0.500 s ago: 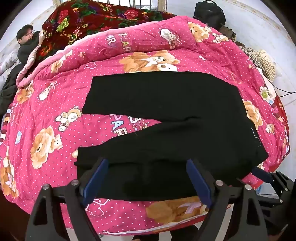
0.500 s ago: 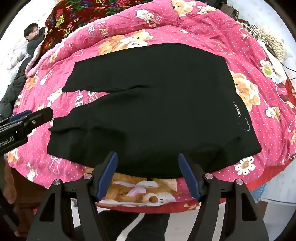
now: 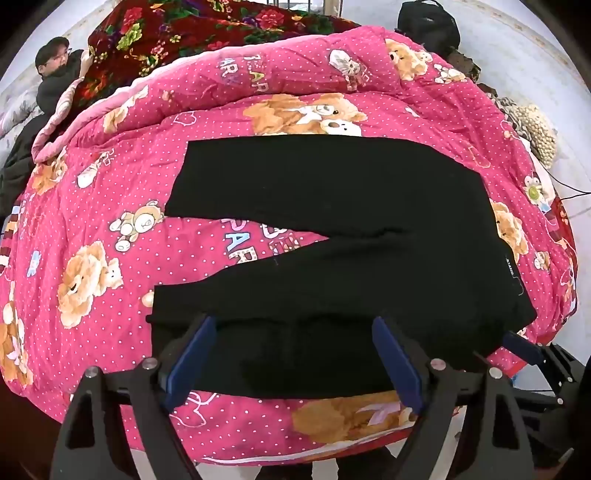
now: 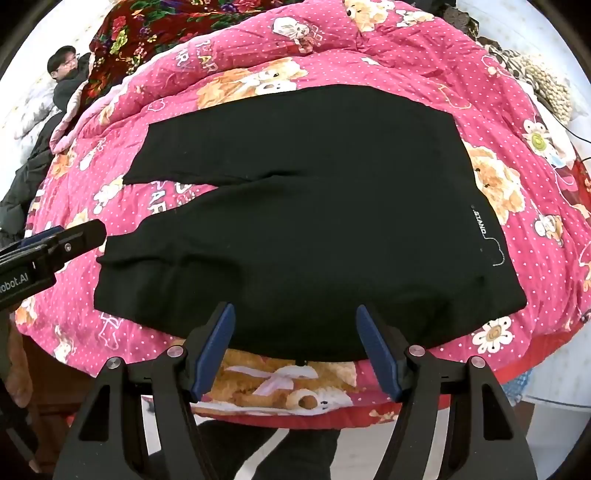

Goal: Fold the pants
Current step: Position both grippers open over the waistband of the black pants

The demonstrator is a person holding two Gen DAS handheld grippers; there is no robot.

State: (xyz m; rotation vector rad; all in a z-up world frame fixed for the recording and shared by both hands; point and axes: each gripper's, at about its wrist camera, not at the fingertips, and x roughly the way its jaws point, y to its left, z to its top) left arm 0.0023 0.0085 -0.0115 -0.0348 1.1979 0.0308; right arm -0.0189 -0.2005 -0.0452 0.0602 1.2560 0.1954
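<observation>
While both claws gape empty, black pants [image 4: 303,206] printed "STAND", pink quilt [image 4: 491,88] lettered "BEAR"

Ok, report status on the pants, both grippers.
Left gripper open, right gripper open, both empty over near edge. Pants flat on quilt, legs apart, unfolded. Nothing in the way.

Pink bear quilt [image 3: 110,229], floral blanket [image 3: 207,33], pale floor [image 3: 524,48]

matt black cloth pants [image 3: 332,229] on a soft, printed quilt [image 3: 110,206].
</observation>
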